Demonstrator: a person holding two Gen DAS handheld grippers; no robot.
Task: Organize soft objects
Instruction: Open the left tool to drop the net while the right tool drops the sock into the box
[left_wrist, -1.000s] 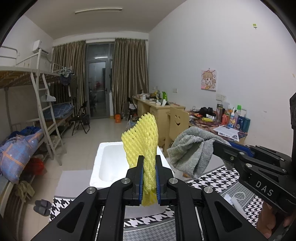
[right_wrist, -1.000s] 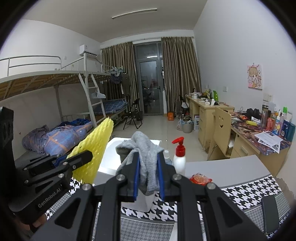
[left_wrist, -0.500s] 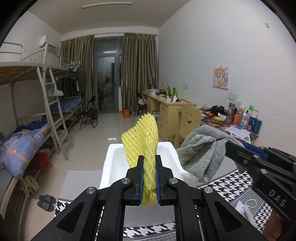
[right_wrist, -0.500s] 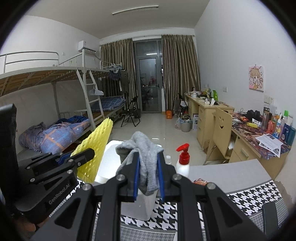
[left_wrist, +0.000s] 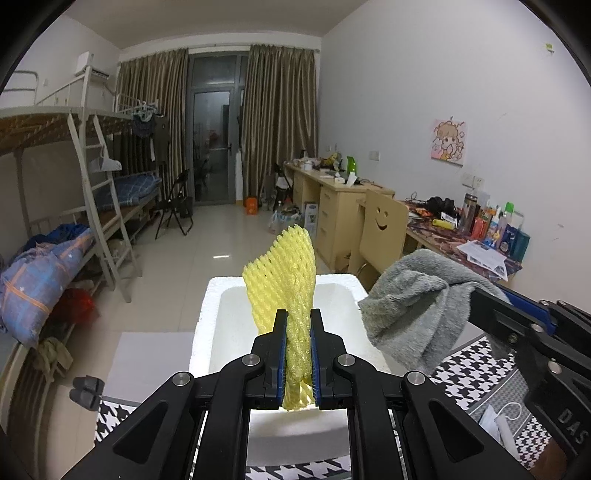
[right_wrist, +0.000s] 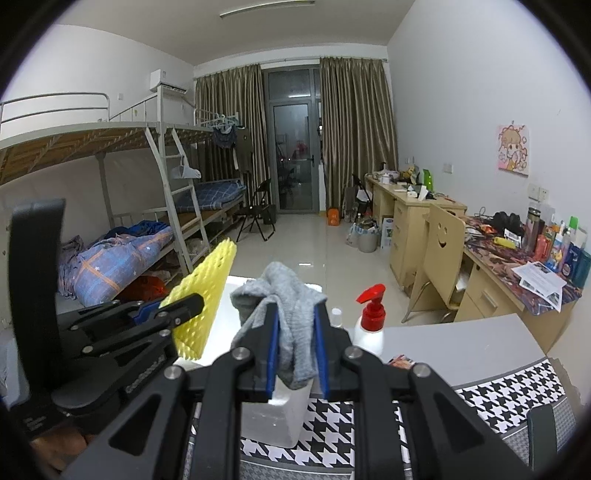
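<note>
White foam box (left_wrist: 207, 321), interior bare

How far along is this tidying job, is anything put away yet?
Nothing looks put away yet: the visible inside of the white foam box is bare. Both soft things are in hand: the left gripper is clamped on the yellow foam net, and the right gripper on the grey towel, both held up over the box. What is left is to drop them in, probably.

Left claw (left_wrist: 298, 354) pinching yellow foam net (left_wrist: 282, 280) above white foam box (left_wrist: 210, 317).
</note>
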